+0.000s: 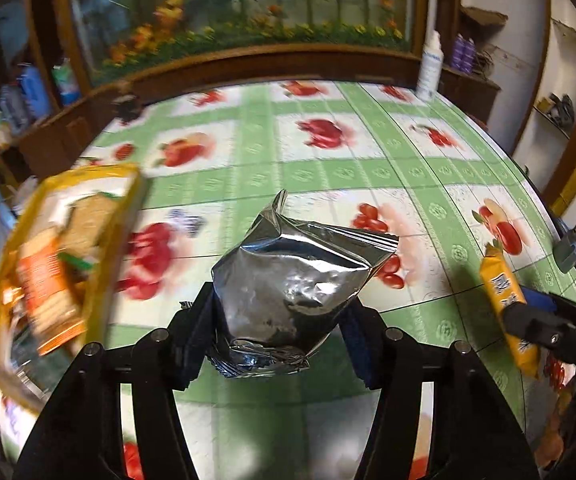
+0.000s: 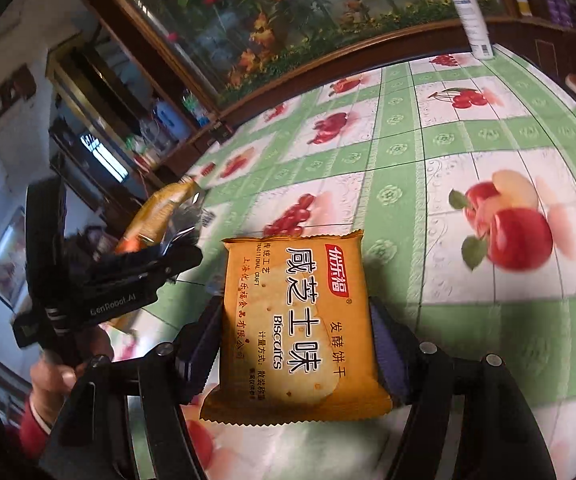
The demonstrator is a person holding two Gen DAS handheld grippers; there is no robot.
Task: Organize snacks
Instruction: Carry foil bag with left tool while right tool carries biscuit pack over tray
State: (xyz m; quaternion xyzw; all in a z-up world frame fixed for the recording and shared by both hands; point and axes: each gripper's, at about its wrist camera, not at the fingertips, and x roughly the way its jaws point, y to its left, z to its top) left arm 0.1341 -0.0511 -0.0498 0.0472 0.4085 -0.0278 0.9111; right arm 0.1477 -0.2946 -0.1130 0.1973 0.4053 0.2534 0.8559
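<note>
Left wrist view, left claw [image 1: 278, 320] clamped on silver packet [image 1: 292, 280], right claw [image 2: 296, 340] clamped on biscuit packet [image 2: 296, 320]

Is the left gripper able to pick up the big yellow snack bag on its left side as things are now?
Probably not yet. The left gripper is shut on a silver foil packet, so nothing more fits in it. The yellow snack bag lies close by, with nothing blocking it.
</note>
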